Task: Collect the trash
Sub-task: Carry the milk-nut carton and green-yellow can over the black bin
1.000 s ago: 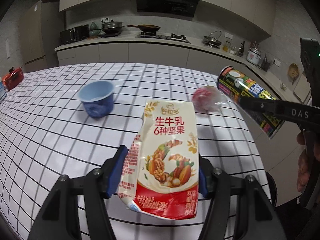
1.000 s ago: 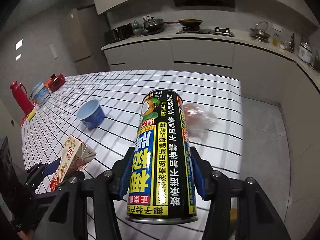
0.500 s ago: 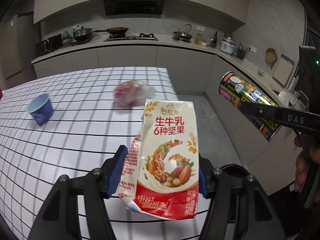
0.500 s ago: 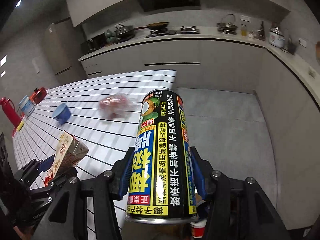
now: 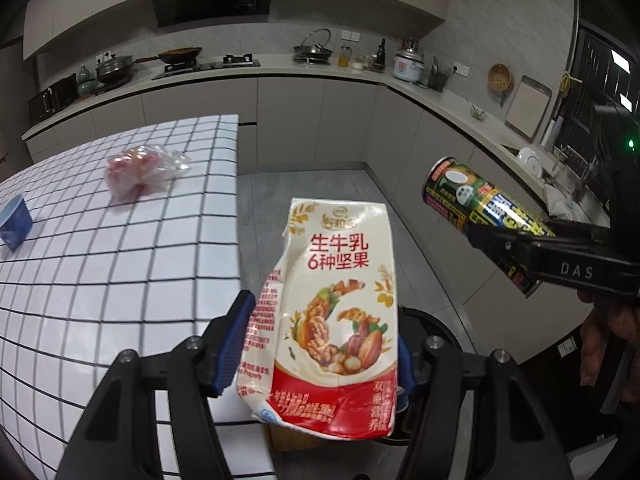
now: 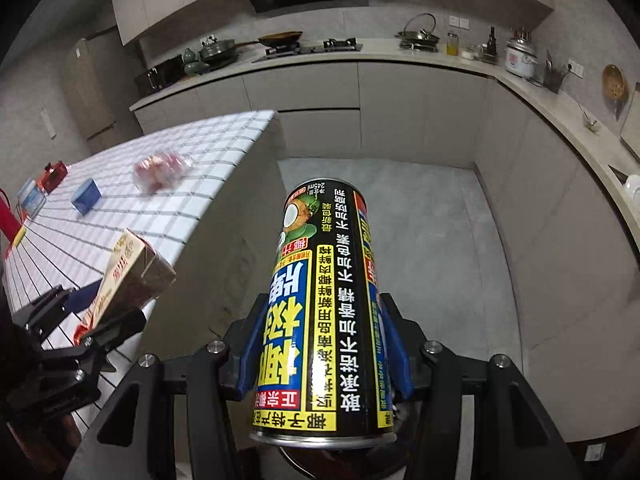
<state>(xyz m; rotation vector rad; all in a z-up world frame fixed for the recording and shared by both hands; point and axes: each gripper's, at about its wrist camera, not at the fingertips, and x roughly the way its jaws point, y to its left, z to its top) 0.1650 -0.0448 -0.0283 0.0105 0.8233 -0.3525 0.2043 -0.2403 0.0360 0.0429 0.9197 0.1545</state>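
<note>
The left tool [image 5: 326, 344] points forward and downward, its blue pads [image 5: 234, 344] pressed against both sides of a crumpled milk carton [image 5: 332, 304]. The right tool [image 6: 324, 352], angled down likewise, clamps a tall can [image 6: 320, 304] between its pads, with a hand [image 5: 608, 344] gripping its handle.

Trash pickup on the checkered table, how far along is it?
In hand: left gripper clamps the milk carton, right gripper the can, both off the table. No finished drop shows. Left: plastic bag and blue cup.
</note>
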